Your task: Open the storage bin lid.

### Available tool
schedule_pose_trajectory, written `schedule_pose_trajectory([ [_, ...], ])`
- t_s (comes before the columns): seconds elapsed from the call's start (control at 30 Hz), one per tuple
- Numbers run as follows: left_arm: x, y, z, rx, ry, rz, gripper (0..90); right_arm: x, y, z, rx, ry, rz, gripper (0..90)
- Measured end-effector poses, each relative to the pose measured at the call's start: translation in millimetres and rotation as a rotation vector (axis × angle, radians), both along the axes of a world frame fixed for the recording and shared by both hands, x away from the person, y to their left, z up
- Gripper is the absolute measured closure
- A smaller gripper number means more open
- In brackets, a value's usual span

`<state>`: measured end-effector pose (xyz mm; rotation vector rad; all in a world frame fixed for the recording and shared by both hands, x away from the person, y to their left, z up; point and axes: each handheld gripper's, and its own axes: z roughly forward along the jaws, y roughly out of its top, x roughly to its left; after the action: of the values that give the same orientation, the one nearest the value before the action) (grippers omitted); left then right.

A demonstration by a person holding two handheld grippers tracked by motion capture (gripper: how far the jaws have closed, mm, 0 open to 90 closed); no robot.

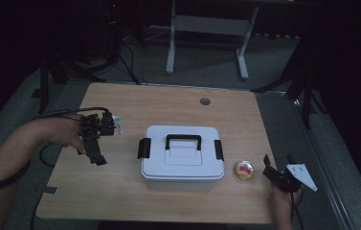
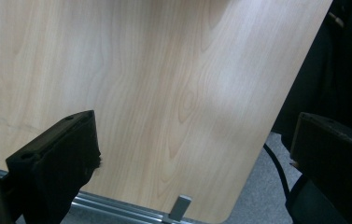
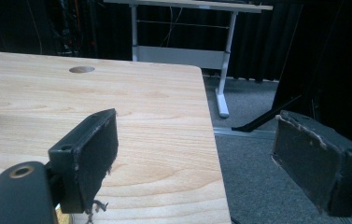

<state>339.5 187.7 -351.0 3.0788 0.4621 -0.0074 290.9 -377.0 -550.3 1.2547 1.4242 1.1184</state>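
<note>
Box: the white rigid plastic box with a black carry handle and black side latches (image 1: 182, 158) sits mid-table on the light wooden table (image 1: 168, 103), lid on
Handling: probably stiff, smooth-walled, weight unknown; best taken by the handle or latches
Left gripper (image 1: 95, 143): jaws spread, empty, left of the box
Right gripper (image 1: 275, 173): jaws spread, empty, beside a small round gold-rimmed disc (image 1: 244, 169)

Pale wood-grain table (image 1: 120, 191), smooth and matt; white plastic box (image 1: 182, 158) with black handle; frayed black gripper pads (image 3: 96, 154).
</note>
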Motion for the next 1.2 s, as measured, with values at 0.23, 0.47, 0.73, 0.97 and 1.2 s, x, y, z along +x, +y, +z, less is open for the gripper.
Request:
schedule_pose_trajectory([
  [0.23, 3.8, -18.1, 5.1, -0.013, 0.012, -0.033, 0.7, 0.0, -0.2, 0.0, 0.005, 0.000, 0.003, 14.0],
  [0.47, 7.9, -40.6, 9.4, -0.020, 0.011, -0.075, 0.8, -0.2, 0.4, 0.0, -0.003, 0.000, 0.007, 14.0],
  [0.73, 14.9, -66.8, 9.6, -0.018, 0.030, -0.119, 0.7, -0.4, -0.2, -0.1, 0.003, -0.004, 0.011, 14.1],
  [0.97, 18.3, -93.1, 13.0, -0.017, 0.009, -0.170, 0.7, -0.6, -0.4, -0.2, 0.004, -0.005, 0.015, 14.1],
  [1.2, 22.5, -113.9, 13.4, -0.001, -0.012, -0.205, 0.8, -0.7, -0.7, -0.2, 0.006, -0.007, 0.018, 14.1],
])
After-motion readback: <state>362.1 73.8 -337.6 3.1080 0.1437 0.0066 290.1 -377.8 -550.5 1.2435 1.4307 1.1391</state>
